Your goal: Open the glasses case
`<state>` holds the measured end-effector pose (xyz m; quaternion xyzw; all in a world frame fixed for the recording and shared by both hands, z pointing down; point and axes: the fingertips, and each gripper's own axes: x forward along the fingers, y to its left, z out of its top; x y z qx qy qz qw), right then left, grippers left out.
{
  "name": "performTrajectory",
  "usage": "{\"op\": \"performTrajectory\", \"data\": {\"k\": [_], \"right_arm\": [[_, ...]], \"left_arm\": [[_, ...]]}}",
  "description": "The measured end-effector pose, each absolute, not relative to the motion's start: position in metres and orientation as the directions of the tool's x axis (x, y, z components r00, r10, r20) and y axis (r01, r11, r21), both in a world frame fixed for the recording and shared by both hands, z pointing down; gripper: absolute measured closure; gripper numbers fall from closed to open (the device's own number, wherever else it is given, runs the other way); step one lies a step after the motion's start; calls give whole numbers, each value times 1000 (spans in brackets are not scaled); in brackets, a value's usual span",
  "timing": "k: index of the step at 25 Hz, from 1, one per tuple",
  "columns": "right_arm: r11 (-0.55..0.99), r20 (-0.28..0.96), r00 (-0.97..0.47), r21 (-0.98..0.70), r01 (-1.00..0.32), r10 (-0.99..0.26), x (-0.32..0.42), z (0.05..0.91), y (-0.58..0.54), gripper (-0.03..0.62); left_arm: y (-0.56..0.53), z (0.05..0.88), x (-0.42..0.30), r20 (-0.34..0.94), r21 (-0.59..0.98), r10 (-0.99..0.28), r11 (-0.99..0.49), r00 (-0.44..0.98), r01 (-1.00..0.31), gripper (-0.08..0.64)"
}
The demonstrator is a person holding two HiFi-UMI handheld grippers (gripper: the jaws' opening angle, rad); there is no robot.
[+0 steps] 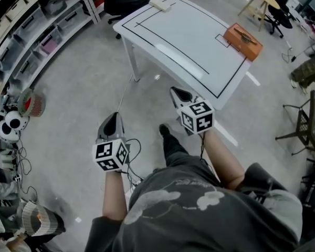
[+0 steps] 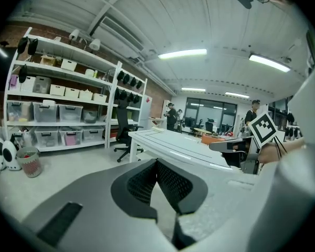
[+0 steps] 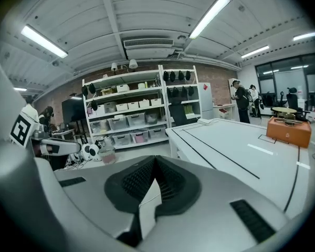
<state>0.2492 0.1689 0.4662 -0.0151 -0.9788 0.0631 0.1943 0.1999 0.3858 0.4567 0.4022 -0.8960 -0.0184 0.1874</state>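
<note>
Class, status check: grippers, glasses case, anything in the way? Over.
Left gripper shut, empty; right gripper shut, empty. Both short of the white table. Pale case-like item at far corner, untouched. No obstruction seen.

A white table (image 1: pixel 184 35) with a smooth, glossy top stands on a grey concrete floor (image 1: pixel 68 114) with a dull sheen. The left gripper (image 2: pixel 157 163) and right gripper (image 3: pixel 153 160) have matt grey plastic shells and black, finely textured pads (image 2: pixel 173 181). Translucent plastic bins (image 2: pixel 44 112) line white metal shelves (image 2: pixel 114 101).
</note>
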Motion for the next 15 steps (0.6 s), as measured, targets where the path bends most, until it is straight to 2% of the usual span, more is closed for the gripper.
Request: {"op": "performTrajectory", "data": {"k": [15], "right_arm": [[988,361,-930,-156,8,64,95,450,31,592]], "left_arm": [[268,425,50,314,133,-700,701,-641,-700,561]]}}
